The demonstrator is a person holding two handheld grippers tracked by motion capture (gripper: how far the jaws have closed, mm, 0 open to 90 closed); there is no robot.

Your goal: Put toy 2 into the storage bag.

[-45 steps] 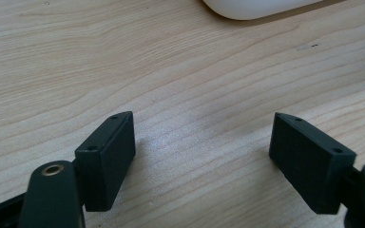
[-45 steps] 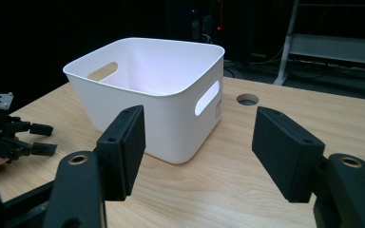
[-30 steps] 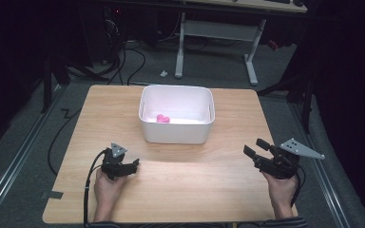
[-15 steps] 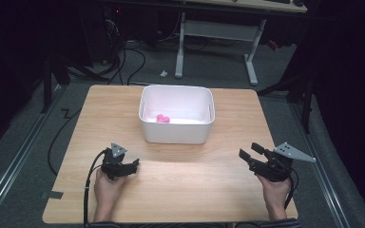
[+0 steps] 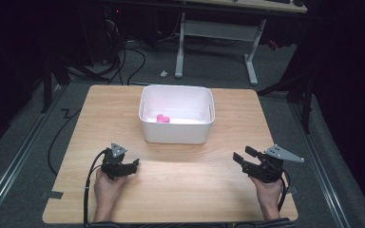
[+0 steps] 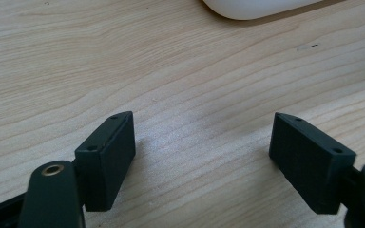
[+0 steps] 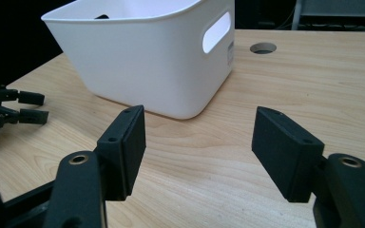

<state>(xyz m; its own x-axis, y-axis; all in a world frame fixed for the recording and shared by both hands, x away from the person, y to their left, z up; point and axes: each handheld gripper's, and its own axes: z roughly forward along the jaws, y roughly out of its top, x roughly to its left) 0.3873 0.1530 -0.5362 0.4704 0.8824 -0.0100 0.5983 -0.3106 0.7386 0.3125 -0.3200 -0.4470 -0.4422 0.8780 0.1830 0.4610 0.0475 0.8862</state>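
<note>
At the bottom of the high view, a person's two hands rest on the wooden tabletop (image 5: 180,190), each holding a gripper with nothing in it. The left gripper (image 5: 134,165), lower left of the frame, has its jaws spread over bare wood; the right gripper (image 5: 241,156), lower right, is likewise spread and aimed toward the centre. Beyond them, mid-frame, stands a white bin (image 5: 177,130), and inside it, near its left side, lies a small pink object (image 5: 163,118), well apart from both grippers. The work appears to be at a pause, either just before a reach or just after a drop. Any next move on the pink object would call for lifting a gripper over the bin's rim and lowering it inside.
</note>
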